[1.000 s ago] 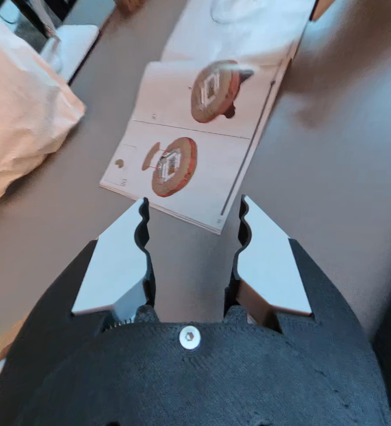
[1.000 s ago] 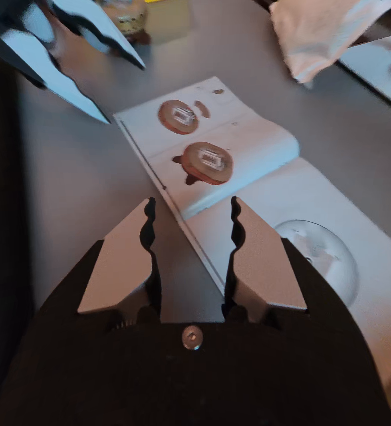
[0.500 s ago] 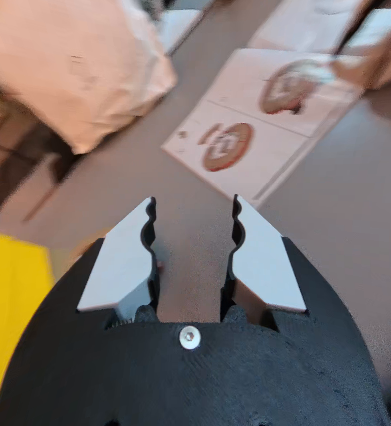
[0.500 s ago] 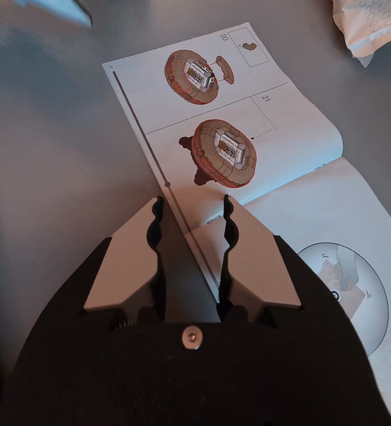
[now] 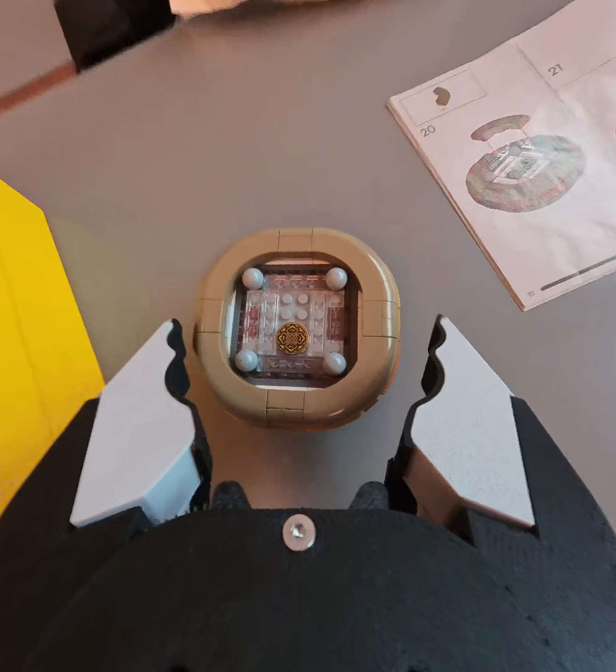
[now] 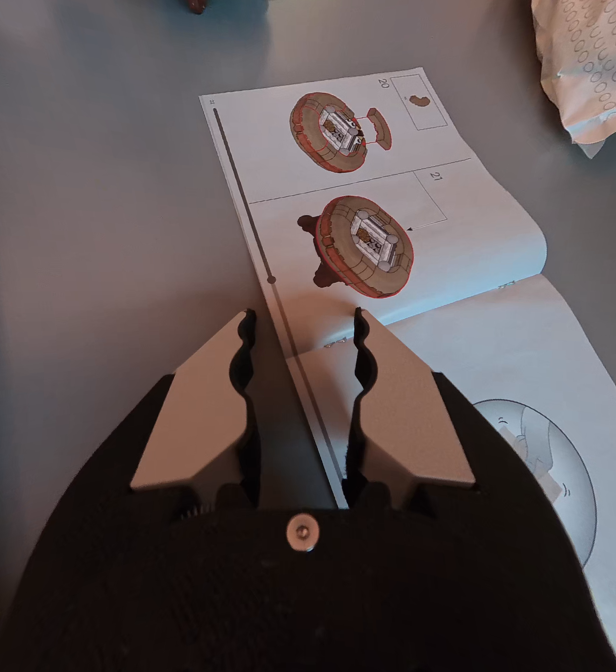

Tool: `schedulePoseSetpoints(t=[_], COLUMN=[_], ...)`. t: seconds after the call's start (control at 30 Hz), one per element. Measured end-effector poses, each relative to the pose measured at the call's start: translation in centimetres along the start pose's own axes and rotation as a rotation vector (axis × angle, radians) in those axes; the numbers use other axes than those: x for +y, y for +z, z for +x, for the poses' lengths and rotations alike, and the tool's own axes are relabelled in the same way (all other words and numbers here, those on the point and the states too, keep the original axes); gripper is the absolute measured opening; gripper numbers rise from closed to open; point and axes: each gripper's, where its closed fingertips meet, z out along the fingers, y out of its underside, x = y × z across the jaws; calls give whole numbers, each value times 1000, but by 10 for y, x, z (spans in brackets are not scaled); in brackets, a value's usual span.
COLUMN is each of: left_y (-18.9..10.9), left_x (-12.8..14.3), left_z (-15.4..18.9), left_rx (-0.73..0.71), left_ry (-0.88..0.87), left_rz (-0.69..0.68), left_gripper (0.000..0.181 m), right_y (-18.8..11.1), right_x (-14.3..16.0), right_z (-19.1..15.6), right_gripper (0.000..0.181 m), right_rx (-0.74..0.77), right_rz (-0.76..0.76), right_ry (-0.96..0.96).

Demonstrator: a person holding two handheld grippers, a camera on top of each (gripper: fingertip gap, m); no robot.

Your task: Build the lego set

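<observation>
On the left side of the left wrist view a bright yellow box (image 5: 15,309) lies on the grey table (image 5: 226,145), its near corner passing behind the left finger. Just right of it, the left tool (image 5: 306,329) is spread wide, with its two white fingers (image 5: 143,418) standing on either side of the lego build (image 5: 296,327). The left fingertip sits just beside the build's tan ring; the right fingertip stands clear of it with bare table between. I cannot tell whether the left tip actually touches. The build rests on the table: a rounded tan ring around a square of clear and grey studded pieces, with four pale round knobs at the corners and a dark round tile (image 5: 292,338) patterned in gold near the middle. Farther right and far, the open instruction booklet (image 5: 539,174) lies flat, showing drawings of the ring.

In the right wrist view, a small dark brown piece (image 6: 195,4) shows at the far edge, cut off by the frame. The right tool (image 6: 302,315) hangs over the near left edge of the instruction booklet (image 6: 480,203), its fingers a narrow gap apart and holding nothing. The booklet's far page curves up at the fold. At the far right a crumpled pale paper bag (image 6: 597,62) with a ring pattern lies on the table (image 6: 99,218).
</observation>
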Motion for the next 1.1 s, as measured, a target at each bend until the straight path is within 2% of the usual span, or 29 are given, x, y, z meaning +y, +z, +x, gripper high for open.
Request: schedulePoseSetpoints(t=[0.13,0.27,0.57,0.73,0.83,0.9,0.93,1.03,1.1], left_y=[4,8,55,76,78,77,74,60,48], left_x=[10,5,-35,-54,-54,-46,-43,-44,-54], left_z=[-7,-11,-35,-51,-53,-58,-61,-61,-59], left_rx=[-50,-73,-103,-148,-170,-220,-252,-299,-330], left_ry=[-22,-36,-55,-91,-90,-73,-63,-24,2], left_rz=[-21,-15,-53,-20,-13,-38,-37,-3,59], left_gripper=[116,116,116,116,117,134,136,134,129], right_y=[0,0,0,0,1,3,4,7,10], right_x=[0,0,0,0,-1,-3,-4,-6,-9], right_z=[-1,-1,-1,-2,-3,-6,-7,-11,-14], right_gripper=[54,54,54,54,53,53,53,53,53], right_rx=[1,-6,4,-5,-11,-22,-26,-35,-51], right_rz=[5,8,11,17,17,14,11,7,14], right_ry=[-11,-8,-9,6,1,-5,-8,-25,-31])
